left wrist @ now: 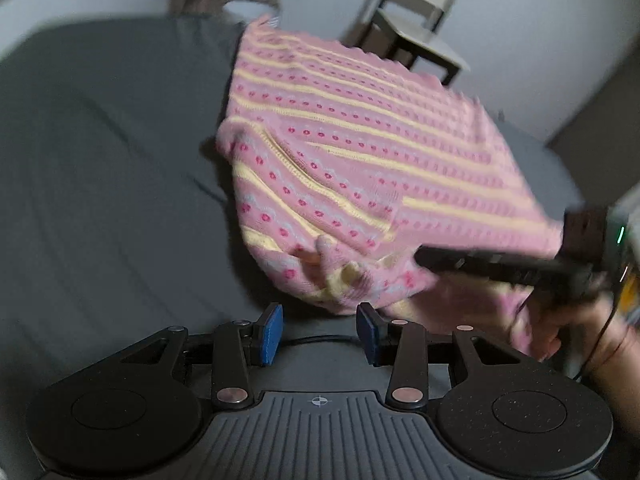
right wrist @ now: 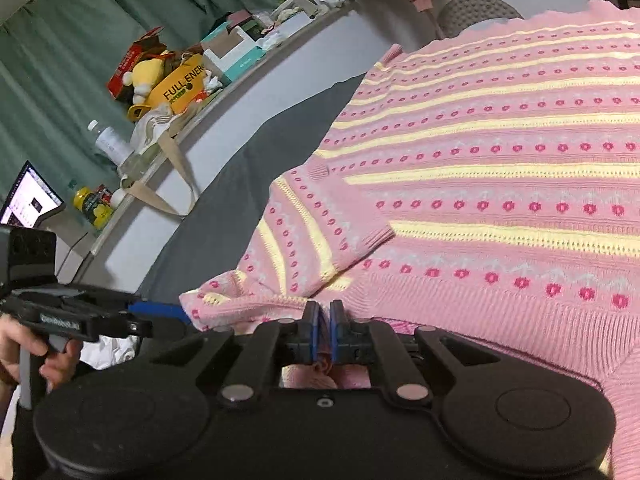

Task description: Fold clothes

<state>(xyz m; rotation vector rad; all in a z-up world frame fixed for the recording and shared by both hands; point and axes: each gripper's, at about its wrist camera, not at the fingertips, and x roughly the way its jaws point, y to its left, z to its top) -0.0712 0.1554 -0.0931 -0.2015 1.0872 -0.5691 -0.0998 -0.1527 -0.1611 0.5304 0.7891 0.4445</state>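
Observation:
A pink knit sweater (left wrist: 360, 152) with yellow stripes and red dots is lifted off the grey bed sheet (left wrist: 100, 180), one sleeve folded over its front. My left gripper (left wrist: 320, 334) stands open just below the sweater's lower edge, nothing between its blue pads (left wrist: 270, 334). The right gripper (left wrist: 480, 262) shows as a dark blurred bar at the sweater's right edge. In the right wrist view my right gripper (right wrist: 326, 332) is shut on the sweater (right wrist: 480, 184) hem, pink cloth pinched between the pads. The left gripper (right wrist: 160, 312) sits off to the left, held by a hand.
A pale chair (left wrist: 416, 20) stands by the wall beyond the bed. Along the window sill (right wrist: 240, 80) lie boxes, a yellow plush toy (right wrist: 148, 76), bottles and a bag, with a laptop (right wrist: 28, 198) at the left. A round woven cushion (right wrist: 476, 12) rests at the bed's far end.

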